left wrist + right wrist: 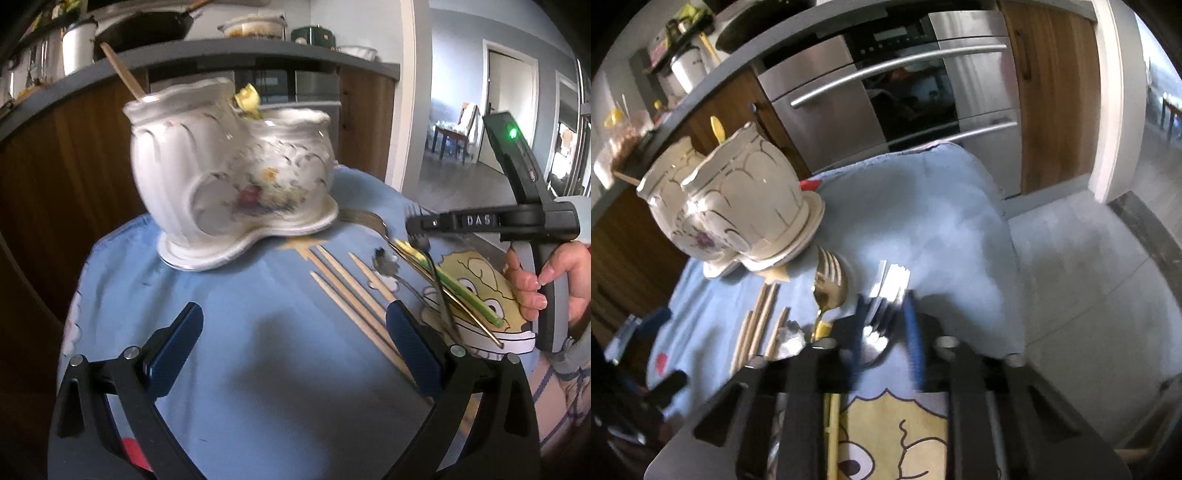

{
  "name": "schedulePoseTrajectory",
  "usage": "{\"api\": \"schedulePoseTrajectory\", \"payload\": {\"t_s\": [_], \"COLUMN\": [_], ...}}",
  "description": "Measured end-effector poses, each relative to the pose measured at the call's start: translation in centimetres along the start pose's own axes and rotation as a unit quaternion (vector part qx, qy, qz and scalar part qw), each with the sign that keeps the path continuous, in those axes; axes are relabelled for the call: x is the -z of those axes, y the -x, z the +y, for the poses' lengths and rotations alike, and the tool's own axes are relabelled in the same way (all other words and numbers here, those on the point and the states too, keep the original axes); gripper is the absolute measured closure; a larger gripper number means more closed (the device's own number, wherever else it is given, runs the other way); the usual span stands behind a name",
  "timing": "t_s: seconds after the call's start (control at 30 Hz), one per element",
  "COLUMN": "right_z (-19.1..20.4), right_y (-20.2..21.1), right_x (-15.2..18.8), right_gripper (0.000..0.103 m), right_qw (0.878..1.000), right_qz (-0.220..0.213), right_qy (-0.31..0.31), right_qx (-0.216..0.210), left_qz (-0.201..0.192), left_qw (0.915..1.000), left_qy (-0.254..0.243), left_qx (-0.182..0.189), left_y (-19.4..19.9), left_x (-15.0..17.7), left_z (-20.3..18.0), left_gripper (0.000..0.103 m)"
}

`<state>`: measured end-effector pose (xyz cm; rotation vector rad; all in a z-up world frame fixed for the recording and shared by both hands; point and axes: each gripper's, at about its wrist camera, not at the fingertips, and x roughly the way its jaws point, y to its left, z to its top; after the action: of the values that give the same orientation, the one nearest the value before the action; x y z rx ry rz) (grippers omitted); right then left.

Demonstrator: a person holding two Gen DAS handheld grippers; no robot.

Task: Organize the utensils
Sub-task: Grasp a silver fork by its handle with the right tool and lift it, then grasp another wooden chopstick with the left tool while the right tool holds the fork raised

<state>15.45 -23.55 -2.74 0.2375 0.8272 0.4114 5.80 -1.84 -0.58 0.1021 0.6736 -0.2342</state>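
The blue cloth [229, 332] is covering the whole work surface, and the white ceramic holder [229, 173] — two joined fluted cups on one scalloped base, gold-trimmed with a painted flower spray — is standing at its far side. It is looking heavy and breakable, so anything dropped in should be lowered gently; a wooden handle [122, 70] and something yellow [249, 99] are already poking out of it.

The left gripper [291, 347] is hanging over bare cloth with its blue pads spread wide, holding nothing. The right gripper [886, 325] is coming down over a silver fork [890, 291]; its pads are sitting either side of the fork's neck with a visible gap, not yet pinching, though blur is making contact hard to judge.

The loose pieces are lying near the holder's base: wooden chopsticks [351, 291] side by side, a gold fork [831, 266] and gold spoon [827, 295] overlapping, and a green stick [469, 295] on the cartoon print. The metal ones are probably going to be stiff, thin and slippery — best pinched across the narrow neck or handle. The chopsticks are looking light and likely to roll.
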Motion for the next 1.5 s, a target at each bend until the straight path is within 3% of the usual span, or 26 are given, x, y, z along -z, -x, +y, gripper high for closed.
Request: {"api": "schedulePoseTrajectory", "payload": {"t_s": [0.07, 0.37, 0.7, 0.97, 1.17, 1.3, 1.5], "right_z": [0.2, -0.5, -1.6, -1.1, -0.8, -0.6, -0.7], "right_y": [0.5, 3.8, 8.5, 9.5, 9.5, 9.5, 9.6], "right_x": [0.1, -0.2, -0.3, 0.0, 0.1, 0.1, 0.3], "right_gripper": [0.096, 0.099, 0.099, 0.099, 0.099, 0.099, 0.099], "right_qw": [1.0, 0.996, 0.985, 0.981, 0.979, 0.979, 0.979], "right_qz": [-0.013, -0.075, -0.163, -0.185, -0.189, -0.191, -0.189], "right_qy": [0.003, 0.003, -0.016, -0.007, -0.006, -0.007, -0.007], "right_qx": [-0.005, -0.042, -0.05, -0.065, -0.071, -0.075, -0.075], "left_qz": [0.015, 0.051, 0.076, 0.096, 0.095, 0.1, 0.109], "left_qw": [0.9999, 0.9984, 0.9956, 0.9944, 0.9953, 0.9947, 0.9929], "left_qy": [0.004, -0.001, -0.015, 0.009, -0.011, -0.024, -0.049], "left_qx": [0.001, -0.024, -0.052, -0.044, -0.015, -0.001, -0.001], "left_y": [-0.4, -0.7, -1.3, -1.8, -1.3, -1.6, -1.9], "left_x": [0.1, 0.7, 1.0, 0.8, 1.0, 0.6, 0.1], "left_z": [-0.7, -2.2, -3.3, -3.5, -4.0, -3.6, -2.5], "left_gripper": [0.005, 0.014, 0.023, 0.031, 0.055, 0.084, 0.088]}}
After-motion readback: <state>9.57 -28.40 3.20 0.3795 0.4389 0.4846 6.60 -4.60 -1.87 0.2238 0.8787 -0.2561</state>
